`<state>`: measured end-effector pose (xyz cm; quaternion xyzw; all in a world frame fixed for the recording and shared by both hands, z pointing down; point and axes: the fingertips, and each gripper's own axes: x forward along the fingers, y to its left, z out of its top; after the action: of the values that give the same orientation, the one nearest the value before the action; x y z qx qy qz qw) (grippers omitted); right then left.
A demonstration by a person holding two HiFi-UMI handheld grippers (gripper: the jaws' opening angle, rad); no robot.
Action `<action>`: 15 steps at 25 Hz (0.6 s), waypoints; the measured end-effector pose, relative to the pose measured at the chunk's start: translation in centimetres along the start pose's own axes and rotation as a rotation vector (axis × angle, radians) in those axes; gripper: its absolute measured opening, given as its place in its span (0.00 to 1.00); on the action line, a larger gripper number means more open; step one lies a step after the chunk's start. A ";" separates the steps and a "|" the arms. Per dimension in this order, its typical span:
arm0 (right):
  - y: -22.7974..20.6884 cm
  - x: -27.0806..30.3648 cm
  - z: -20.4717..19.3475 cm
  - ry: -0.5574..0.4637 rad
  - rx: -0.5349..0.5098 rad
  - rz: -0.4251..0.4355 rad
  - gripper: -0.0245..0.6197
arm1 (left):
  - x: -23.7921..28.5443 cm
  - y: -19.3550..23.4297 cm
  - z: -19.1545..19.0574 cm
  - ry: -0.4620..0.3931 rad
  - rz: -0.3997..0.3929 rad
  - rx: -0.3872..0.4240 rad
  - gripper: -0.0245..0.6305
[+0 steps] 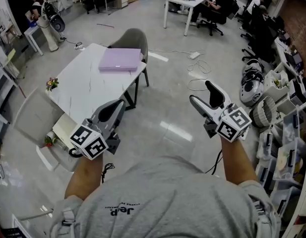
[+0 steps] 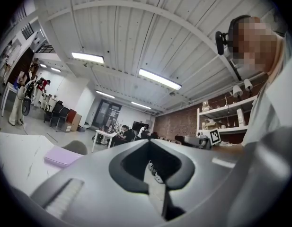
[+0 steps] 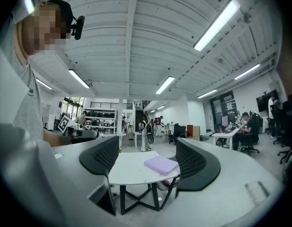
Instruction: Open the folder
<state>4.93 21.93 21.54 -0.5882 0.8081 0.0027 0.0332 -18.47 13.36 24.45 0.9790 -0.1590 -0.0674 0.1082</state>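
Two hand-held grippers | left (image 1: 119, 104) closed | right (image 1: 200, 91) wide | folder (image 1: 120, 60) shut | shirt (image 1: 162, 197) print "Jep"

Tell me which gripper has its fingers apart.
The right gripper: its fingers stand wide apart with nothing between them, while the left gripper's touch at the tips.

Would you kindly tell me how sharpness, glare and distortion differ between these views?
Head view: evenly lit, flat lilac folder sharp, soft glare on the glossy grey floor. Left gripper view: strong fisheye bending, its own jaws blurred close up. Right gripper view: bright ceiling strip light, folder clear between the parted jaws.
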 end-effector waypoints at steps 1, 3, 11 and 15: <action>-0.4 1.0 0.0 0.003 0.002 0.000 0.59 | 0.3 0.8 0.2 0.002 0.002 -0.002 0.11; -1.9 2.5 -0.5 0.007 0.010 0.004 0.59 | 1.4 2.2 0.1 0.005 0.010 -0.004 0.11; -7.3 11.0 -2.7 0.023 0.075 0.069 0.59 | 4.4 9.0 0.7 0.037 0.098 -0.005 0.11; -12.3 16.2 -4.3 0.028 0.086 0.142 0.59 | 8.8 12.8 0.5 0.027 0.156 0.016 0.11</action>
<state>11.41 2.53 25.37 -0.5275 0.8474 -0.0379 0.0472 -14.09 -1.40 26.10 0.9653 -0.2340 -0.0444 0.1072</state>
